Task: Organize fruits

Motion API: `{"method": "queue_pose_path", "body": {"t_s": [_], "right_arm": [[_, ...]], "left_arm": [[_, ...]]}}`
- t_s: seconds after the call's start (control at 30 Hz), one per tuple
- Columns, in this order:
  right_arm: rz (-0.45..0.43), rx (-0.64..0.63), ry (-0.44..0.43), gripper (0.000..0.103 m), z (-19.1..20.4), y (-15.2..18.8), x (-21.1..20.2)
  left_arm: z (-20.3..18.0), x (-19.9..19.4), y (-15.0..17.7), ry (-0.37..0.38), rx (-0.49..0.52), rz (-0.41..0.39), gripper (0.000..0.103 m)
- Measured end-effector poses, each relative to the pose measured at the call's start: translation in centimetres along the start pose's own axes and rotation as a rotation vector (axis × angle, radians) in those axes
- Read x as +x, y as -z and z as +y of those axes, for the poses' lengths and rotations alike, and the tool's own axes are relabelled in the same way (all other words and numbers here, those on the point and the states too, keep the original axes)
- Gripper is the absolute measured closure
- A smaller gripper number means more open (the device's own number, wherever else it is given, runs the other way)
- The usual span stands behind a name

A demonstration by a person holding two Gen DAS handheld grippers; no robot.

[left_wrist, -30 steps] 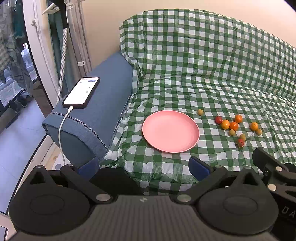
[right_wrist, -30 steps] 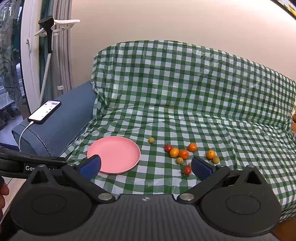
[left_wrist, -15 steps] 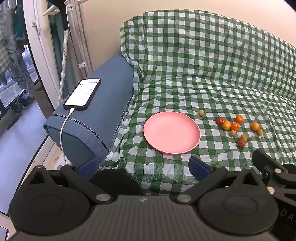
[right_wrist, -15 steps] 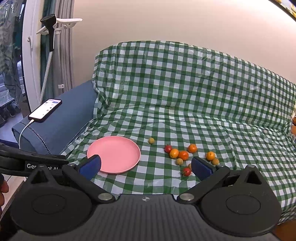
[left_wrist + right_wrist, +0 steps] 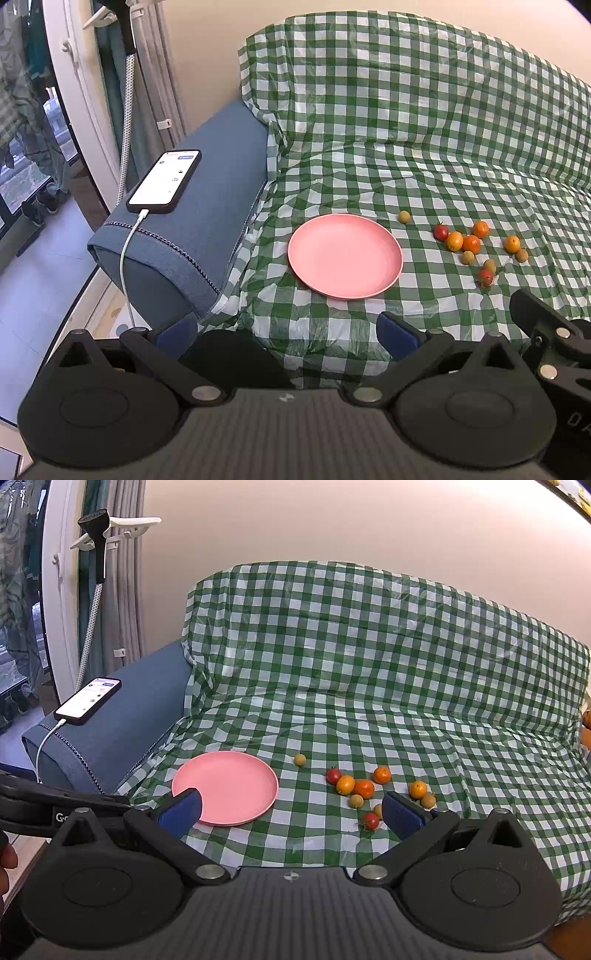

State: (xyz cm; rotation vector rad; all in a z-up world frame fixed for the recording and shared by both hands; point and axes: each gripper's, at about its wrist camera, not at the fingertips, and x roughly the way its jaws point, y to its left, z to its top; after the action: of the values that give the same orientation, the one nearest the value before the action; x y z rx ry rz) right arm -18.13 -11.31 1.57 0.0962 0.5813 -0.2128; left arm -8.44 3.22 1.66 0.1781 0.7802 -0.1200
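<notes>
An empty pink plate (image 5: pixel 344 255) (image 5: pixel 225 787) lies on a sofa seat covered with a green checked cloth (image 5: pixel 369 720). Several small tomatoes, red, orange and yellow, lie in a loose cluster (image 5: pixel 472 245) (image 5: pixel 364 789) to the right of the plate. One yellow tomato (image 5: pixel 404 217) (image 5: pixel 300 760) lies apart, nearer the plate. My left gripper (image 5: pixel 286 334) is open and empty, held short of the seat's front edge. My right gripper (image 5: pixel 291 810) is open and empty, in front of the plate and the cluster, well short of both.
A phone (image 5: pixel 165 181) (image 5: pixel 88 700) on a white charging cable lies on the blue sofa armrest (image 5: pixel 192 229) to the left. A garment steamer stand (image 5: pixel 98 546) and curtains stand by the glass door further left. The sofa back rises behind the seat.
Both grippers have shifted slightly: the scene has slid a little in each view. Nothing on the sofa has moved. Both stay open.
</notes>
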Motion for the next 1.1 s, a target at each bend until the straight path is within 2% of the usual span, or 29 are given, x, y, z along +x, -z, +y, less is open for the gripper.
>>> {"method": "queue_pose_path", "body": {"t_s": [0.13, 0.47, 0.8, 0.97, 1.1], "right_arm": [[-0.029, -0.026, 0.014, 0.001, -0.1, 0.4, 0.0], [-0.001, -0.007, -0.004, 0.001, 0.1, 0.5, 0.6], [-0.01, -0.017, 0.001, 0.001, 0.4, 0.8, 1.2], [-0.041, -0.015, 0.002, 0.001, 0.2, 1.0, 1.9], [-0.015, 0.018, 0.032, 0.001, -1.4, 0.9, 3.1]], "left_arm": [[-0.1, 0.0, 0.0, 0.0, -0.003, 0.0, 0.0], [-0.3, 0.2, 0.3, -0.003, 0.013, -0.003, 0.0], [-0.1, 0.8, 0.3, -0.007, 0.028, 0.008, 0.0], [-0.8, 1.8, -0.2, -0.007, 0.043, 0.029, 0.0], [-2.0, 2.9, -0.7, -0.011, 0.069, 0.057, 0.0]]}}
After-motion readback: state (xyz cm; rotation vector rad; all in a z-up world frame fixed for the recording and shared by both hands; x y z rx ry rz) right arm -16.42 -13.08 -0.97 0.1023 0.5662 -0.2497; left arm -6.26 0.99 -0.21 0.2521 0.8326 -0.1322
